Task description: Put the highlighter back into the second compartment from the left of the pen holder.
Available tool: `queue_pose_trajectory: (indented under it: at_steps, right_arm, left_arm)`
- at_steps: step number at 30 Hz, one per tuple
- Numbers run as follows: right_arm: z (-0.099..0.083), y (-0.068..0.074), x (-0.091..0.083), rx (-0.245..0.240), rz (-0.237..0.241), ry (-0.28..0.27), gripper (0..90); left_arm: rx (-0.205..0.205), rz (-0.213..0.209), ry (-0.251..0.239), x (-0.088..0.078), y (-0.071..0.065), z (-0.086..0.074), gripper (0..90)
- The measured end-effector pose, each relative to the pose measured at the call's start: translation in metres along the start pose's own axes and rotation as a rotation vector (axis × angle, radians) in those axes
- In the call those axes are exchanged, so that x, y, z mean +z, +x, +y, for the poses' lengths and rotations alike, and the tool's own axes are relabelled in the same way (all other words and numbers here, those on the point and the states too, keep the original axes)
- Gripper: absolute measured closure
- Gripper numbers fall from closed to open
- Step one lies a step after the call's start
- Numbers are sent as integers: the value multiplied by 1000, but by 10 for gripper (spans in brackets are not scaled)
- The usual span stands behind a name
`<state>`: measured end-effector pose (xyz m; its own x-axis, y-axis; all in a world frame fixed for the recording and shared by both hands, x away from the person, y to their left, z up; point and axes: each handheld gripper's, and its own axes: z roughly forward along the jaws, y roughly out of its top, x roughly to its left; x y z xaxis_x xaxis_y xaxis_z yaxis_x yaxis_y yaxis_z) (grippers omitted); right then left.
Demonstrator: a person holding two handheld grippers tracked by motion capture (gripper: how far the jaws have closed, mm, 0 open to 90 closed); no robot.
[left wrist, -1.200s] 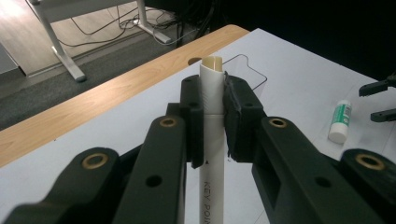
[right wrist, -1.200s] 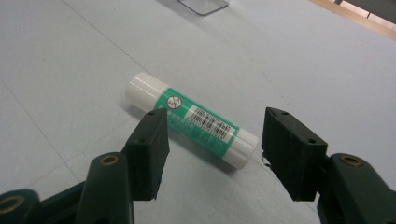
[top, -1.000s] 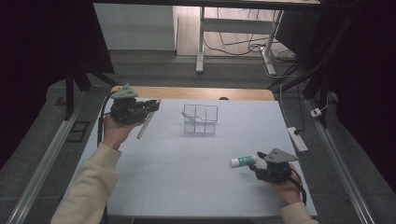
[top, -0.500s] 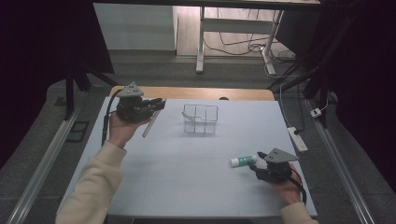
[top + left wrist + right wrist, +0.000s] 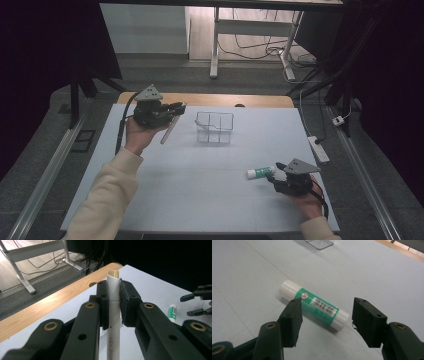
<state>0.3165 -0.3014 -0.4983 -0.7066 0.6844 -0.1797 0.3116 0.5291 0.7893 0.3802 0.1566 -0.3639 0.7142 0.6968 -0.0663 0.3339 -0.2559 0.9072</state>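
On the white table [image 5: 200, 200]: two hand-held grippers, one pen, one glue stick.

Table top was white with a wooden strip along its far edge; a clear plastic organiser [image 5: 215, 127] with compartments stood near the far middle. Left gripper [image 5: 114, 293] was raised left of the organiser, jaws pressed together on a white pen [image 5: 113, 315]; print on the barrel read "KEY POI", the rest cut off. Right gripper [image 5: 325, 322] sat low at the near right, jaws spread, not touching the green-and-white glue stick [image 5: 314, 305] lying on the table just beyond its tips. Stick label carried a barcode and a round red mark; text too small to read.
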Motion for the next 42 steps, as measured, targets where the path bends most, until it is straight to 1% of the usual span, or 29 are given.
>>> queue_pose_trajectory:
  at_steps: [12,23,28,35,38,42]
  right_arm:
    - [-1,-1,0,1,-3,0,405]
    - [-2,-1,0,2,-4,4,405]
    - [-2,-1,-1,3,-6,3,406]
    - [-2,-2,-2,4,-7,1,405]
    - [-2,-1,-2,4,-8,-2,406]
    - [-3,-1,-2,6,-8,-2,406]
  left_arm:
    - [6,-23,-6,12,-4,5,788]
    - [4,-23,-16,20,-5,12,788]
    - [8,-22,-15,27,-7,15,788]
    - [11,-29,-18,39,-10,19,788]
    - [8,-39,-22,43,-10,21,787]
    - [12,-38,-20,49,-11,24,788]
